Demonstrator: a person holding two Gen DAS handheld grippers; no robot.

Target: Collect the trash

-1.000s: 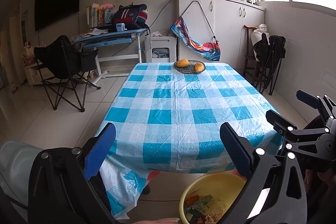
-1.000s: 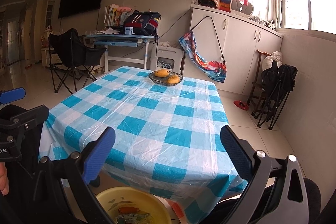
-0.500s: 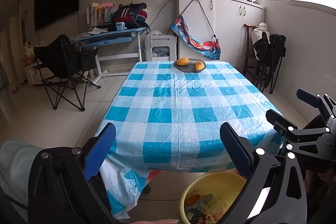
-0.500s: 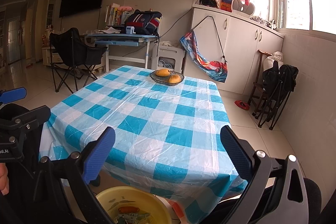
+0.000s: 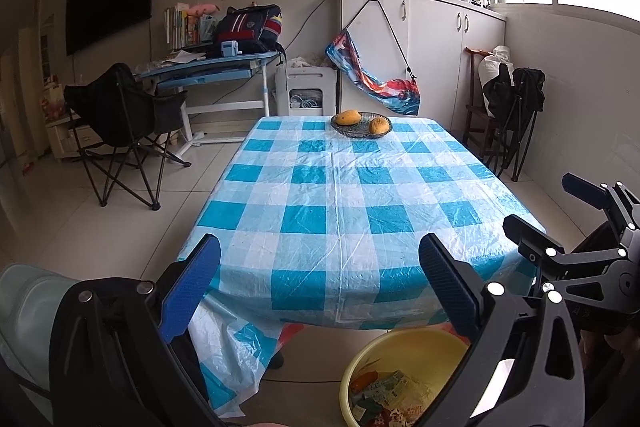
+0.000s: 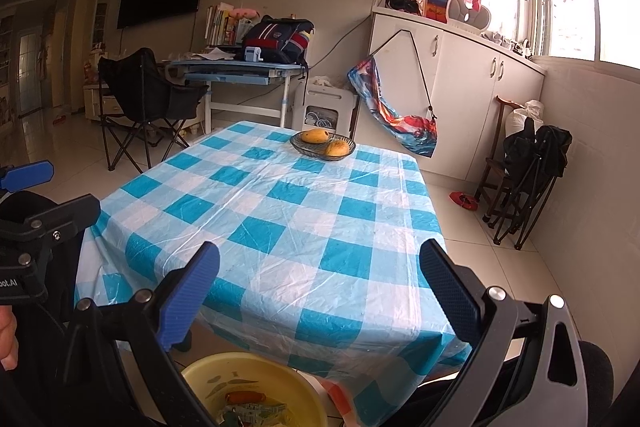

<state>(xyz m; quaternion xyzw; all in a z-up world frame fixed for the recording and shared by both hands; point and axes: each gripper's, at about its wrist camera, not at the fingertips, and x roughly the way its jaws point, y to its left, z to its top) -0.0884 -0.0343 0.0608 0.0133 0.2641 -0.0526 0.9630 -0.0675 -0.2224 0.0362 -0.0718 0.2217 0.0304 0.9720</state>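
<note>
Almost nothing moved. Both tongs wide apart and empty: left gripper (image 5: pixel 316 291), right gripper (image 6: pixel 320 291). Trash (image 5: pixel 384 397) already down in yellow bin (image 5: pixel 400 345). Table (image 5: pixel 344 195) clean. Looks about done.

Below the left tongs (image 5: pixel 320 291), the yellow bin (image 5: pixel 400 351) is cut off by the bottom edge and partly hidden behind one finger (image 5: pixel 448 287). The scraps (image 5: pixel 384 395) inside are too small to identify. Beside the right tongs (image 6: pixel 320 291), only a sliver of a hand (image 6: pixel 7 339) shows at the left edge.
</note>
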